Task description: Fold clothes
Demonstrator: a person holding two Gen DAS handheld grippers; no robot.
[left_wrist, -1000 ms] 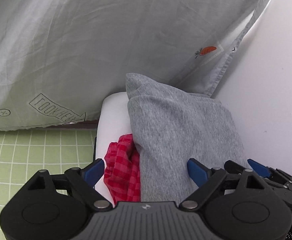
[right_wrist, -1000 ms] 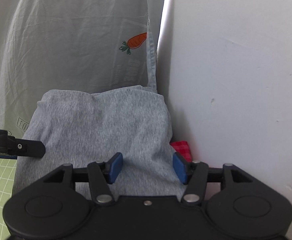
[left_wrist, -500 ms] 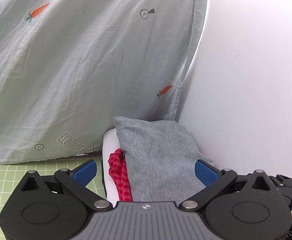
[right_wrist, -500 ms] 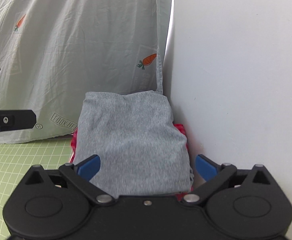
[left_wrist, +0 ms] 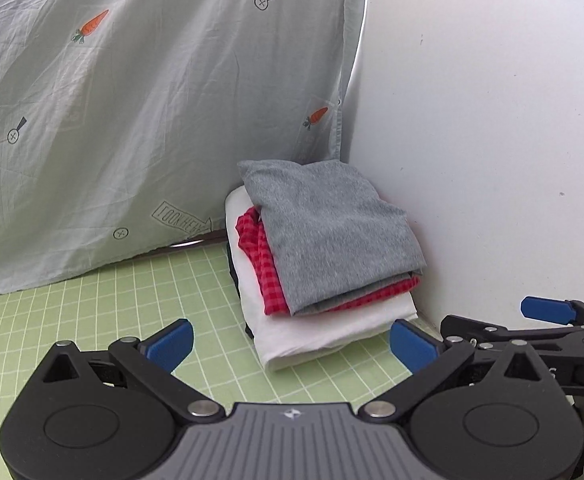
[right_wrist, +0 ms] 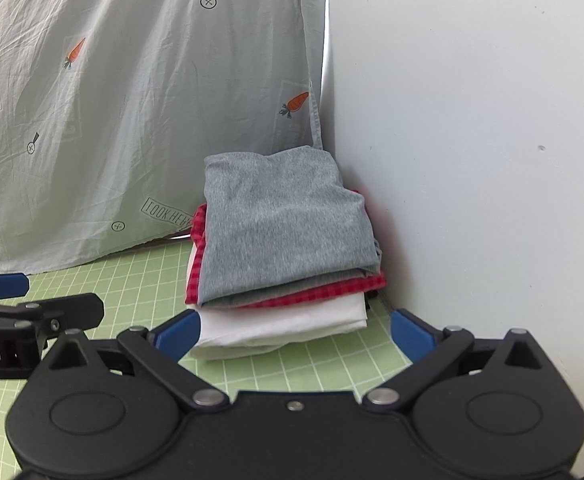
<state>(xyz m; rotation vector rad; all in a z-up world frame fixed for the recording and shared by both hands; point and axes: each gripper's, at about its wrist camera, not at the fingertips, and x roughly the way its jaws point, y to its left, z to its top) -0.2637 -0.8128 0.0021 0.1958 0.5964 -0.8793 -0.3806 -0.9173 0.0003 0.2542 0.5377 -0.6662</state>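
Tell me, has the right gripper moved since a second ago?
Yes. The right gripper has pulled back from the gray folded garment: its fingers, once on the cloth, are now short of the pile, open and empty.

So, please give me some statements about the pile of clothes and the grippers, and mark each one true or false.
1. The grey folded garment lies on top of the pile. True.
2. The red checked garment is at the very bottom. False: it lies above the white folded garment.
3. The left hand-held gripper holds the grey garment. False: it is open and holds nothing.
4. The right hand-held gripper is open. True.
5. The pile sits on a green grid mat. True.
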